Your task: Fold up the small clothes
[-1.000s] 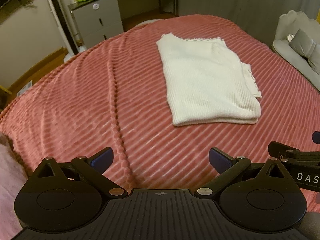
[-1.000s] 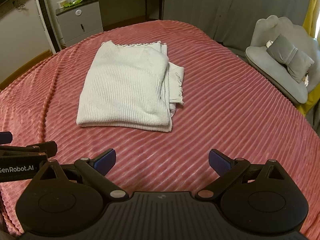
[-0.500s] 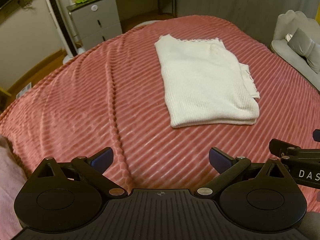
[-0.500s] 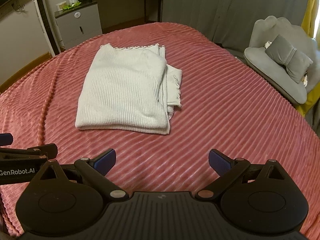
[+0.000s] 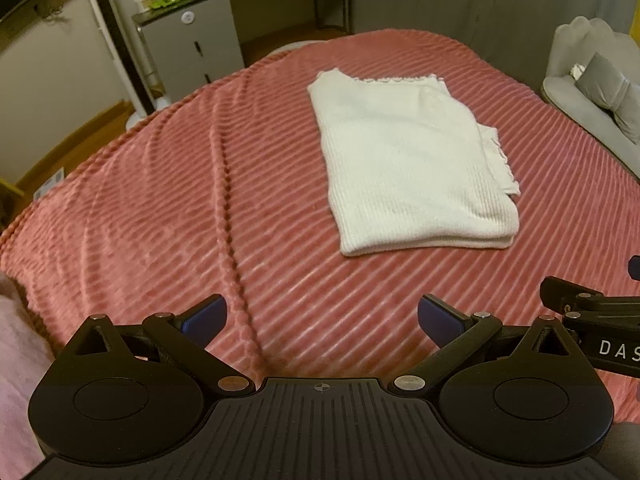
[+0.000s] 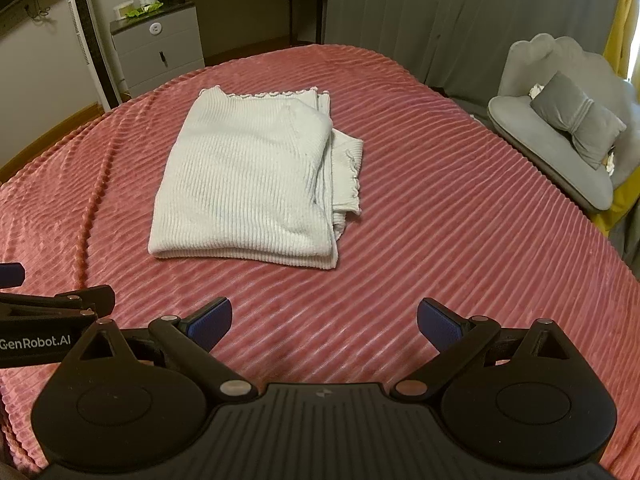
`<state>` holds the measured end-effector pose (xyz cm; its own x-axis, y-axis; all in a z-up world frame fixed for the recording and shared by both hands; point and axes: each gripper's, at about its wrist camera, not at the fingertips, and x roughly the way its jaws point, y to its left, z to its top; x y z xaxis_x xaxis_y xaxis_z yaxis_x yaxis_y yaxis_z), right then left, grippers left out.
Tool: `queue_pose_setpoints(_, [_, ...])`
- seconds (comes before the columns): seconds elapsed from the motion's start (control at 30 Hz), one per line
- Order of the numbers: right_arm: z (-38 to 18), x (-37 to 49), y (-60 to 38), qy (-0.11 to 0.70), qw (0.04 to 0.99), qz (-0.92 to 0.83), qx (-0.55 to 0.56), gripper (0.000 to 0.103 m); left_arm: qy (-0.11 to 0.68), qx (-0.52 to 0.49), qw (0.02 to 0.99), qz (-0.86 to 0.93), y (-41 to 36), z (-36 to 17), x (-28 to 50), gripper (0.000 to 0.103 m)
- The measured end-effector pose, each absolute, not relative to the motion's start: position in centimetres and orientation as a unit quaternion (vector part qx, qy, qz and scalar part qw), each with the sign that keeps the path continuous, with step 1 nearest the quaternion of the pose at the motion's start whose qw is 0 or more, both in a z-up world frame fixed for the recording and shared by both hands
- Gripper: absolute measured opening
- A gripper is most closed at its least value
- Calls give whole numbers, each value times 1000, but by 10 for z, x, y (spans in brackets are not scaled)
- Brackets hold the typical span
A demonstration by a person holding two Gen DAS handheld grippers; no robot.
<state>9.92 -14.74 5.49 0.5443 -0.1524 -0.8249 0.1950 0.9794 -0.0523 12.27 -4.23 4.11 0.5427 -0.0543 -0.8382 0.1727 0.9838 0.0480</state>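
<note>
A white ribbed knit garment (image 5: 408, 164) (image 6: 248, 180) lies folded into a rectangle on the pink ribbed bedspread (image 5: 160, 208) (image 6: 460, 220), with a scalloped edge sticking out on its right side. My left gripper (image 5: 320, 318) hovers open over the bedspread, short of the garment's near edge and to its left. My right gripper (image 6: 324, 320) is open too, just short of the garment's near right corner. Nothing is between either pair of fingers. Each gripper shows at the edge of the other's view.
A grey bedside cabinet (image 5: 192, 48) (image 6: 160, 52) stands beyond the bed's far left. A grey shell-shaped chair (image 6: 560, 136) (image 5: 592, 92) with a cushion sits to the right. Pink cloth (image 5: 16, 360) lies at the near left edge. Grey curtains hang behind.
Both grippers have drawn back slightly and risen, so the folded garment sits a little farther off. The garment itself has not moved. Both stay open.
</note>
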Motion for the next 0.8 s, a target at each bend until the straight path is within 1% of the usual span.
queue_pose_setpoints(0.2, [56, 99, -150, 465, 879, -99, 23, 99, 475, 44, 876, -73, -42, 43, 123, 103])
queue_pose_setpoints(0.37, [56, 98, -151, 464, 880, -101, 24, 99, 466, 60, 880, -73, -47, 45, 121, 103])
queue_pose_setpoints(0.8, [57, 97, -153, 462, 880, -102, 23, 99, 473, 56, 876, -77, -50, 42, 121, 103])
